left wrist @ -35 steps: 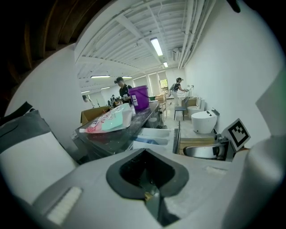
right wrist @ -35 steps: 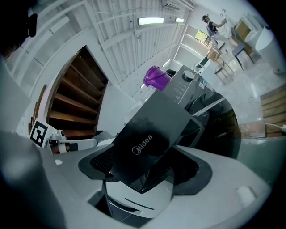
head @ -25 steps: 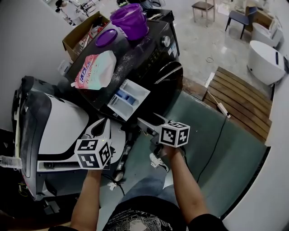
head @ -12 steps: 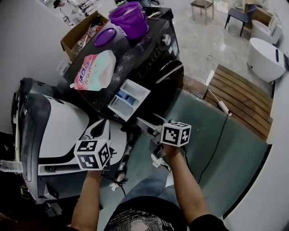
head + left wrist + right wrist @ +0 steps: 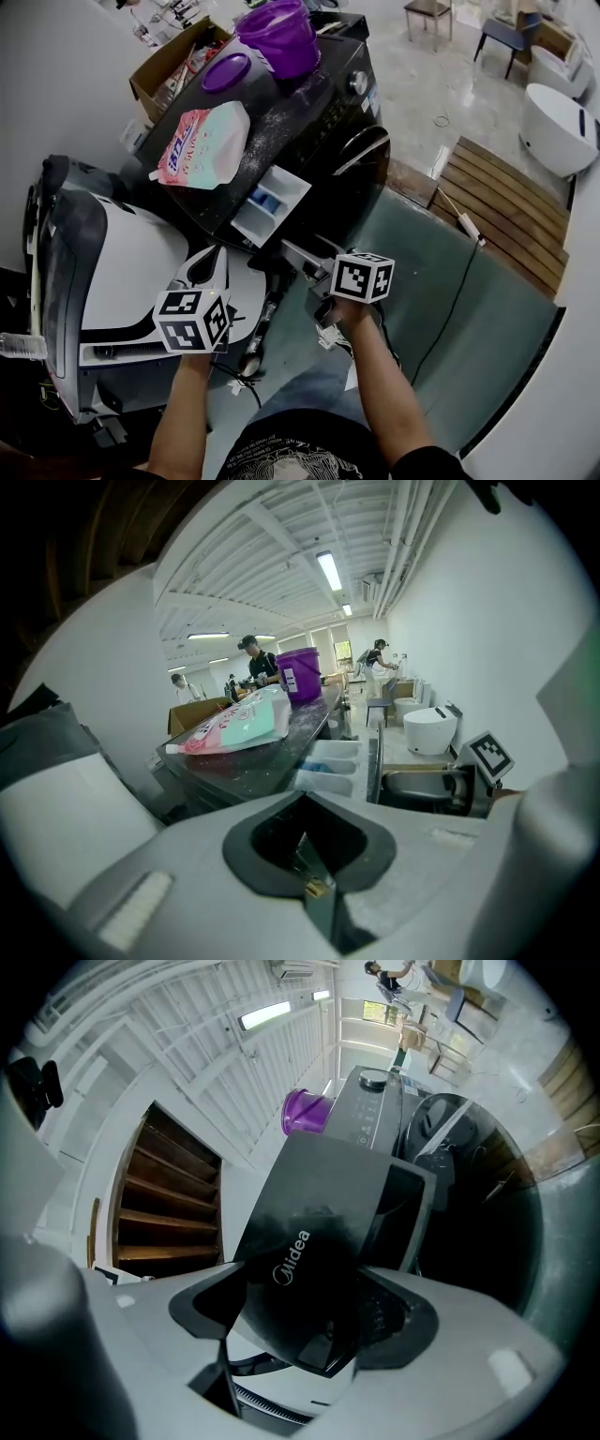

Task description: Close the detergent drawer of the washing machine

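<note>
The black washing machine stands ahead with its detergent drawer pulled out, showing white and blue compartments. My right gripper reaches to the drawer's front end. In the right gripper view the dark front panel marked Midea fills the space between the jaws of the right gripper, which are shut on it. My left gripper hangs left of the drawer, over a white and grey appliance. The left gripper is shut and holds nothing. The drawer also shows from the side there.
A pink and mint detergent pouch, a purple lid and a purple bucket sit on the machine's top. The round door is below the drawer. A cardboard box stands behind. A cable crosses the green floor.
The head view has shifted a little, so the machine sits slightly higher and to the right. Both grippers keep about the same places. The drawer still stands out.
</note>
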The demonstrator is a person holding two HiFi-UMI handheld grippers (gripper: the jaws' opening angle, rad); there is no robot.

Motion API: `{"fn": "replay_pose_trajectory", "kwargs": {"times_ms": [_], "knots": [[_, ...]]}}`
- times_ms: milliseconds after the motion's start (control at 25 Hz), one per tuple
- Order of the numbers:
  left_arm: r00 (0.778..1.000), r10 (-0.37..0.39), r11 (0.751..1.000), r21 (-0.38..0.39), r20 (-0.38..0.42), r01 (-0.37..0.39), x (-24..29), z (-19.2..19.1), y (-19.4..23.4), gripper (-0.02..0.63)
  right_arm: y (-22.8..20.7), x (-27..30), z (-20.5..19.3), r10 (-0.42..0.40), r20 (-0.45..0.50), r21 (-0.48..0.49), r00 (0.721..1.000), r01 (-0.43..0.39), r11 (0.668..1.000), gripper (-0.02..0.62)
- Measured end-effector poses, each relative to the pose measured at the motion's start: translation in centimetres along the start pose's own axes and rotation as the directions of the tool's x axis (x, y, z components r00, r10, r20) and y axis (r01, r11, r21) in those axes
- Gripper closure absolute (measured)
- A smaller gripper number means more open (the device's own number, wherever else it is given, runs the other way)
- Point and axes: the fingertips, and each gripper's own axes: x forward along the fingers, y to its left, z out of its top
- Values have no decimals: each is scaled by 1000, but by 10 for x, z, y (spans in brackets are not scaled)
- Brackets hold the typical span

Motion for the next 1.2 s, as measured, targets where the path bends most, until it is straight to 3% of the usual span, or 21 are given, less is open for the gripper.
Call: {"fn": "replay_pose_trajectory", "kwargs": {"times_ms": [1200], "knots": [[997,72,996,-59,20,-71,13,1,62,606,-11,77,-4,2,-54,19,999,-1,1000,247]]}}
